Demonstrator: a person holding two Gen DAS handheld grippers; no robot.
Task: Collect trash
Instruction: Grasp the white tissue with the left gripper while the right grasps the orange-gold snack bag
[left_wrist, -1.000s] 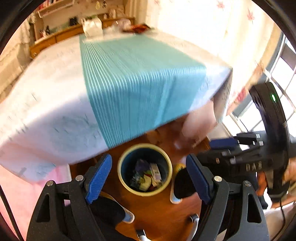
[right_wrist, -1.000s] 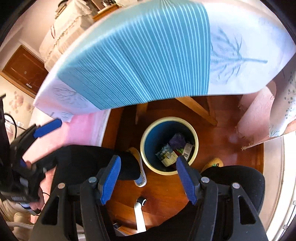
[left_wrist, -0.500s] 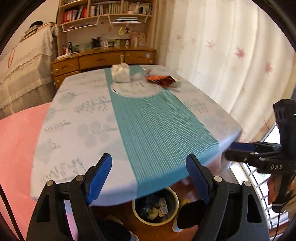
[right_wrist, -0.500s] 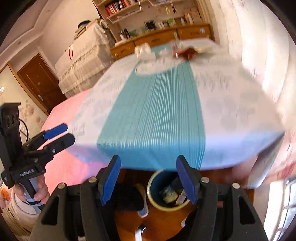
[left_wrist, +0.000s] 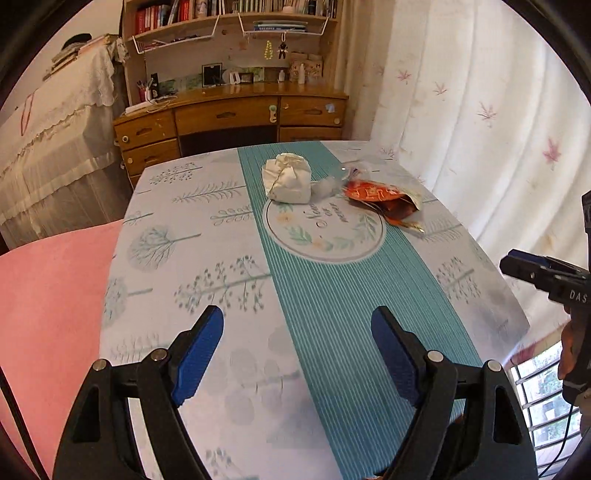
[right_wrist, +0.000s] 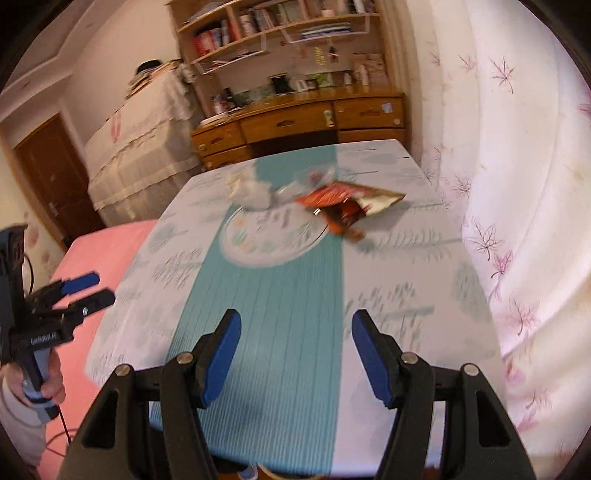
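Both views have swung up from the bin below to the bench (left_wrist: 177, 240). My left claw (left_wrist: 297, 350) and right claw (right_wrist: 295, 354) stand apart, empty. The orange wrapper (left_wrist: 380, 195) and what is probably crumpled tissue (left_wrist: 288, 179) lie upper centre: next pickup pending.

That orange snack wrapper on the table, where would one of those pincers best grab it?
Probably the orange snack wrapper by its raised, crumpled near edge, approached from the near side by the right gripper, jaws open. It lies mostly flat, so that lifted fold gives the fingers something to pinch.
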